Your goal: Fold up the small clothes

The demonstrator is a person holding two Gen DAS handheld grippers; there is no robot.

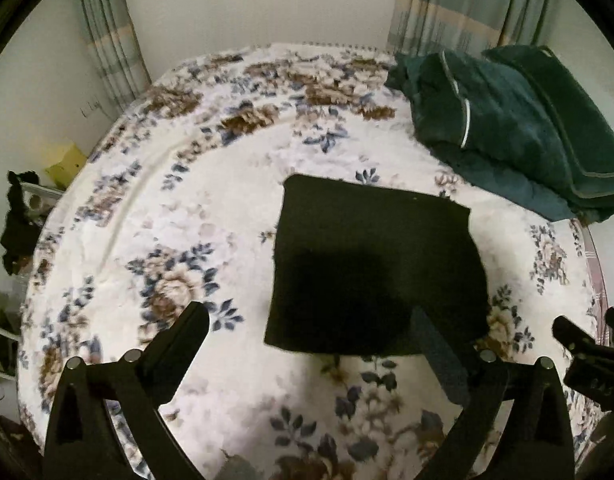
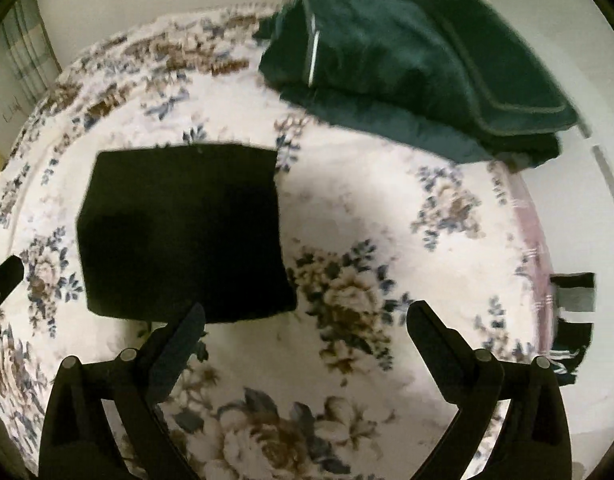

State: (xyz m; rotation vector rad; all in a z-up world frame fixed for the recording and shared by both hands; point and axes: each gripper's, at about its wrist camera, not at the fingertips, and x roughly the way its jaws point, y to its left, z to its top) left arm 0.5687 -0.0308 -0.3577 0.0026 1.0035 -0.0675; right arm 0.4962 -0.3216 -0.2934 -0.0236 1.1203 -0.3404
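Floral fleece in white, brown and blue covers the bed (image 1: 187,208), which fills most of both wrist views and serves as the landmark for everything else. Toward the far right corner of the bed sits a pile of dark green bedding (image 1: 519,128) with pale piping, folded in thick layers and reaching the bed's right edge. Near the middle of the bed lies the black folded garment (image 1: 371,264), a flat, roughly square piece with straight edges, resting on the fleece and well apart from the green pile. Off the bed's right edge hangs a dark striped cloth (image 2: 573,320), partly blurred. Off the bed's left edge are a yellow box (image 1: 65,164) and a dark shape too unclear to name. The left gripper (image 1: 307,324) hovers over the bed's near part with its fingers spread wide; the right-hand finger overlaps the garment's near edge in the view, but nothing is clamped. The right gripper (image 2: 307,320) is just right of the garment, fingers likewise spread apart and holding nothing
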